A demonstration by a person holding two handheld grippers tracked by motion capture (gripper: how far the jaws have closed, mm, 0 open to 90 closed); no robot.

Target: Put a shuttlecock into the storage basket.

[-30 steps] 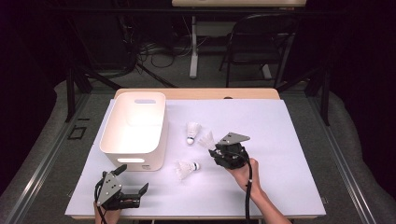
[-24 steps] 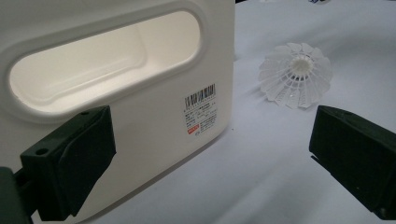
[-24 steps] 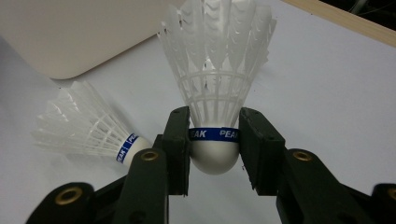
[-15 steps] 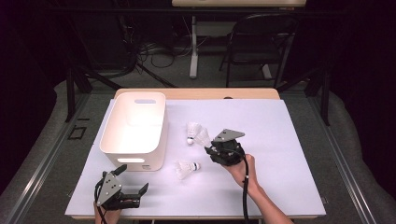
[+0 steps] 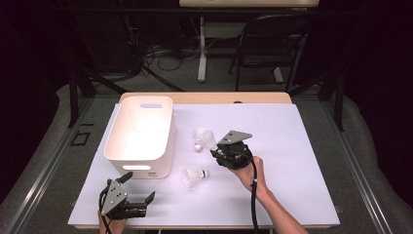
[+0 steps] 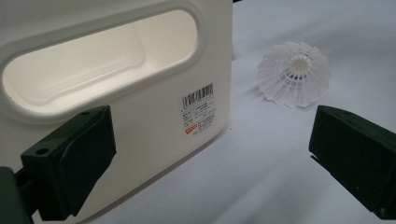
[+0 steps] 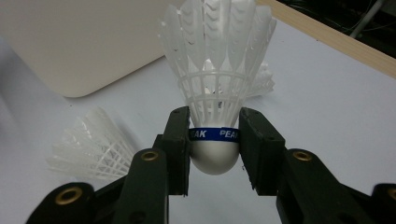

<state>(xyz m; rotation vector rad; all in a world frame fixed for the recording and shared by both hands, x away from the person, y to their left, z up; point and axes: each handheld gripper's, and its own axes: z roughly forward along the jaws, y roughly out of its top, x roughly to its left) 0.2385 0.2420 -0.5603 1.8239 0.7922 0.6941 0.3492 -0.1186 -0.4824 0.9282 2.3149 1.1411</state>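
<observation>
On the white bench (image 5: 292, 161) we clamp our right gripper (image 7: 214, 140) on a shuttlecock's (image 7: 215, 84) cork beside the bin (image 5: 139, 131), likely to drop it in, our left gripper (image 5: 127, 195) spread wide, idle before the bin.

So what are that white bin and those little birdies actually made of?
The bin looks like moulded plastic, matte white: smooth rounded corners, a cut-out handle, a barcode sticker. The birdie held in the right gripper seems to be synthetic: its translucent white skirt is a moulded lattice, not feathers. Its glossy rounded base with the blue band could be plastic or coated cork; I cannot tell which.
</observation>
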